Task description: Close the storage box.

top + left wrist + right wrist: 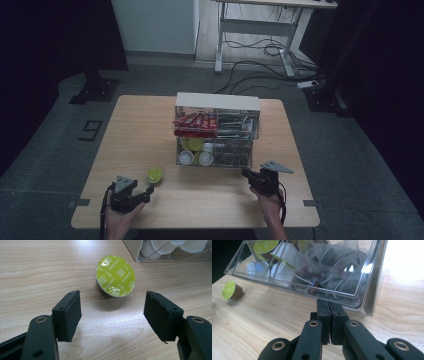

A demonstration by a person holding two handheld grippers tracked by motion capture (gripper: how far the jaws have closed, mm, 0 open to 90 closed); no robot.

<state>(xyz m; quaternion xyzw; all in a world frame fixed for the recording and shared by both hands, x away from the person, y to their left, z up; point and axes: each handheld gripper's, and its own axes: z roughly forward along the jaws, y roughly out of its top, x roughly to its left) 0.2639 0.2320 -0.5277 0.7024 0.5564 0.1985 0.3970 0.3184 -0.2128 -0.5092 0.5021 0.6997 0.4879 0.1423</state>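
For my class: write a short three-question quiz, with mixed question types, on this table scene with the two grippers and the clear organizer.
1. True or false: the left gripper is shut on the green-lidded capsule.
2. Which gripper has its jaws pressed together? A) left B) right
3. Fill in: the capsule lies on its ____ on the wooden table, outside the clear organizer.

Key: 1 false, it is open with the capsule ahead of it; 2 B; 3 side.

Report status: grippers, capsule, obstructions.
Left gripper open, jaws short of green capsule lying on table. Right gripper shut, empty, by clear organizer. Path clear.
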